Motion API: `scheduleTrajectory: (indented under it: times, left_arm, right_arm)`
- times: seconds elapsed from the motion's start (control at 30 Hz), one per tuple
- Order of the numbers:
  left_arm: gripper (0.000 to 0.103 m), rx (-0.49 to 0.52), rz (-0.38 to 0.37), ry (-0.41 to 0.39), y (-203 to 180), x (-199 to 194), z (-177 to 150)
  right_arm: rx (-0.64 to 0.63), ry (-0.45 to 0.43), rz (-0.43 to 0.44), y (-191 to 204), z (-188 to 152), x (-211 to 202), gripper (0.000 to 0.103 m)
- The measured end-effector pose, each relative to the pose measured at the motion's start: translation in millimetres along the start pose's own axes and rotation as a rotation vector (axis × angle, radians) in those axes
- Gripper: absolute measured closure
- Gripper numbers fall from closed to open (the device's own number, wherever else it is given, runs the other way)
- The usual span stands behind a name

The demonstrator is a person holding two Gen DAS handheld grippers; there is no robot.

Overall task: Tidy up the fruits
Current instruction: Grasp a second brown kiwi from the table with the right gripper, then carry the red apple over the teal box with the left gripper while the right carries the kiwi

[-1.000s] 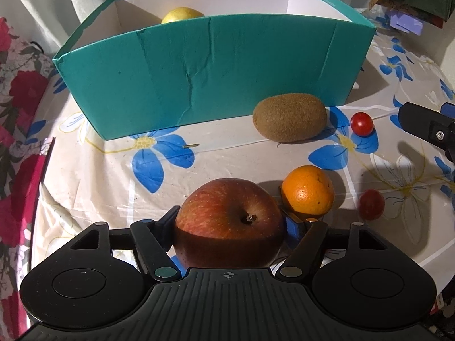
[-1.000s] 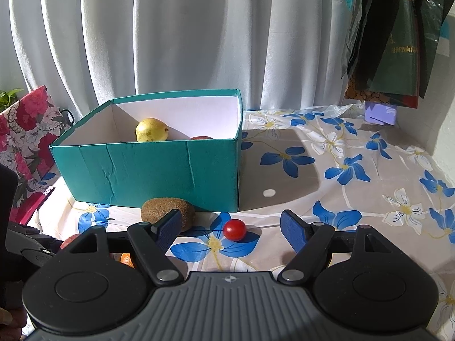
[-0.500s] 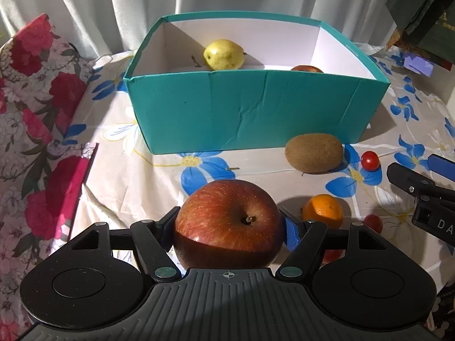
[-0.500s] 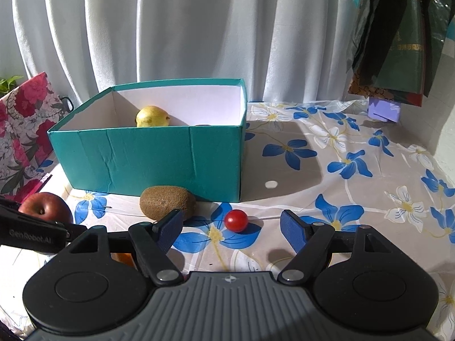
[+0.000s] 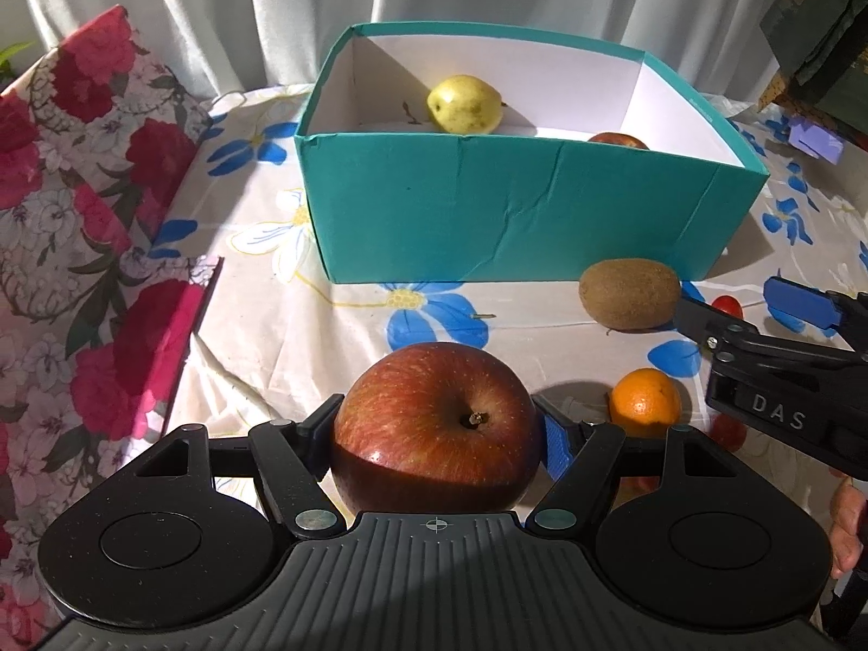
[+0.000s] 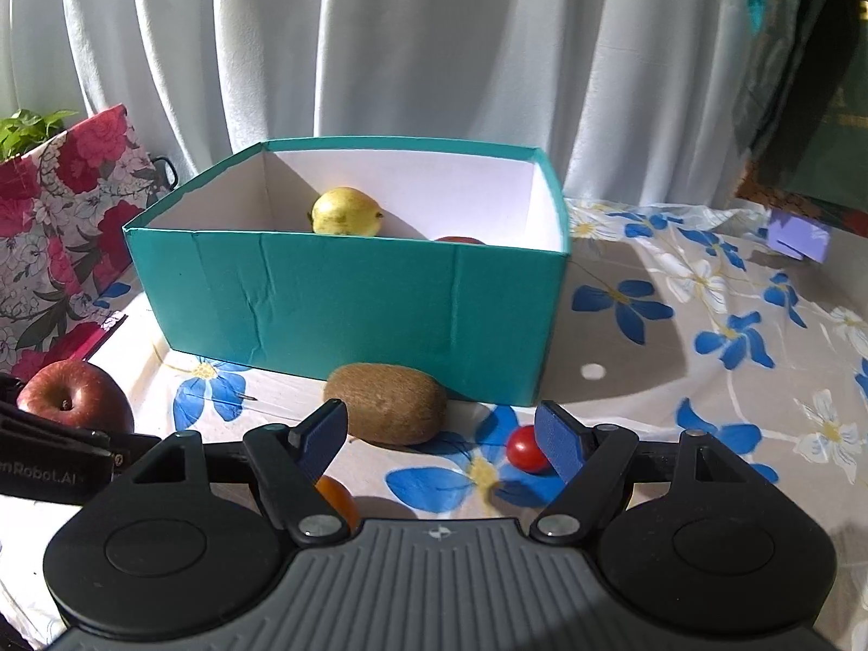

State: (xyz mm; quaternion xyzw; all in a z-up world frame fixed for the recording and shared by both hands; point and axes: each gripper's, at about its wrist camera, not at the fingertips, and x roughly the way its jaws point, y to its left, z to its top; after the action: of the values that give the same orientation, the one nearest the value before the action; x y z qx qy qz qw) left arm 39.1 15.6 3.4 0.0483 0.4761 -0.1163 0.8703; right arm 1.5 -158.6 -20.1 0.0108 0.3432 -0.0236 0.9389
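My left gripper (image 5: 436,431) is shut on a big red apple (image 5: 434,423), held above the flowered tablecloth in front of the teal box (image 5: 515,222). The same apple (image 6: 73,396) shows at the left of the right wrist view. Inside the box lie a yellow pear (image 5: 464,104) and another red fruit (image 5: 618,139), mostly hidden by the wall. My right gripper (image 6: 439,436) is open just short of a brown kiwi (image 6: 388,403), with a cherry tomato (image 6: 525,448) by its right finger. An orange (image 5: 644,403) sits below the right gripper (image 5: 759,306).
A red floral gift bag (image 5: 81,206) lies along the left. White curtains hang behind the box. Dark bags (image 6: 803,70) hang at the upper right, with a small purple tag (image 6: 797,236) under them. Another cherry tomato (image 5: 729,431) lies near the orange.
The left gripper has lifted the apple and drawn back, so the inside of the box now shows. The right gripper has moved left and closer toward the kiwi, jaws unchanged.
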Motion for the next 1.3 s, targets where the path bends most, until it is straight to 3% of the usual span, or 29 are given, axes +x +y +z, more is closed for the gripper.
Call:
scheduleTrajectory:
  times: [0.8,1.03,1.3]
  left_arm:
    - [0.027,-0.068,0.015,0.042,30.9,17.0,9.2]
    - [0.027,-0.063,0.01,0.041,30.9,19.5,14.3]
    - [0.027,-0.033,0.002,0.007,25.2,11.0,28.2]
  right_arm:
    - [-0.037,0.12,-0.011,28.3,2.4,80.3,0.029]
    - [0.003,0.115,0.012,20.5,3.7,75.0,0.032]
    - [0.047,0.009,0.003,0.3,21.6,27.8,0.032]
